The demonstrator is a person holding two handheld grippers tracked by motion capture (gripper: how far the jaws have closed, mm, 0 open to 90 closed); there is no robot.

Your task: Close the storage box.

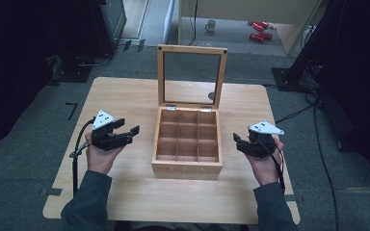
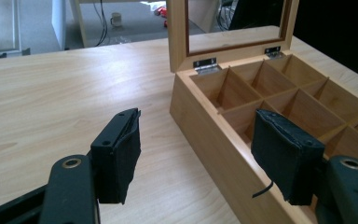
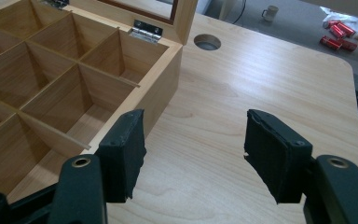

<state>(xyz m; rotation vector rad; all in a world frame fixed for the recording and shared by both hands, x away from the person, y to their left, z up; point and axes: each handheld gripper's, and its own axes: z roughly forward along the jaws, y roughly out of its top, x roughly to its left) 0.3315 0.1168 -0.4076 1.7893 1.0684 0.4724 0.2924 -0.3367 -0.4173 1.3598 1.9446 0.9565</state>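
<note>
High view is showing the wooden box [image 1: 187, 139] sitting mid-desk [image 1: 125, 192], its glass lid [image 1: 191, 77] standing upright. The left gripper [image 1: 127, 132] and right gripper [image 1: 237, 142] are flanking it, both gaping and holding nothing. A careless nudge against the lid risks slamming it down, or shoving the box.

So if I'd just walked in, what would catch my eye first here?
Probably the wooden box in the middle of the table, its glass-paned lid standing upright and its nine little compartments all empty. Next, the two black hand-held tools flanking it: the left gripper and the right gripper, each with jaws open and nothing between them.
</note>
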